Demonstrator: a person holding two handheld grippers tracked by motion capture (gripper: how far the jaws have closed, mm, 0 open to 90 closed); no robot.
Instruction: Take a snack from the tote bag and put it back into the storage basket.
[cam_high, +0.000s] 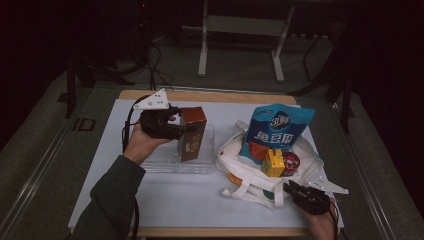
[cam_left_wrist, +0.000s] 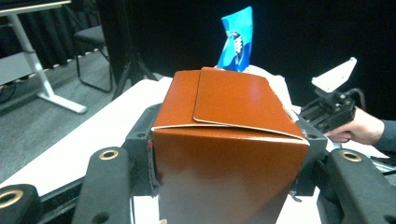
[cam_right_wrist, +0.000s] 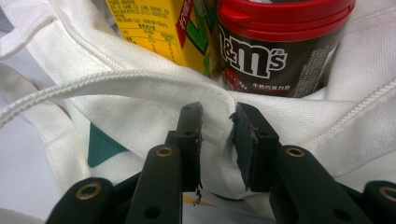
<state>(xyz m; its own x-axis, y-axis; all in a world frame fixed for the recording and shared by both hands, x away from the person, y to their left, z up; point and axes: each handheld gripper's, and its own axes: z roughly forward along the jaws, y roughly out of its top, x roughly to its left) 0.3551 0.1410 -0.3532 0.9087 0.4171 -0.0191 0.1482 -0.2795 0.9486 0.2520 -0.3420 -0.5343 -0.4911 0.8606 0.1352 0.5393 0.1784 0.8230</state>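
Observation:
My left gripper (cam_high: 186, 131) is shut on a tall brown carton (cam_high: 193, 133) and holds it upright, just above a clear plastic tray (cam_high: 165, 162). In the left gripper view the carton (cam_left_wrist: 224, 140) sits between both jaws with its flap top facing the camera. A white tote bag (cam_high: 250, 175) lies at the right. It holds a blue snack pouch (cam_high: 278, 131), a yellow drink carton (cam_high: 273, 163) and a red-lidded M&M's jar (cam_high: 291, 161). My right gripper (cam_high: 290, 186) is shut on the bag's near rim (cam_right_wrist: 140, 81), and the fabric is pinched between its pads (cam_right_wrist: 192, 135).
The white table top (cam_high: 180, 200) ends in a wooden edge front and back. A desk frame (cam_high: 240, 30) and cables stand on the floor beyond. The other hand's gripper (cam_left_wrist: 331, 109) shows far right in the left gripper view, beyond the blue pouch (cam_left_wrist: 238, 42).

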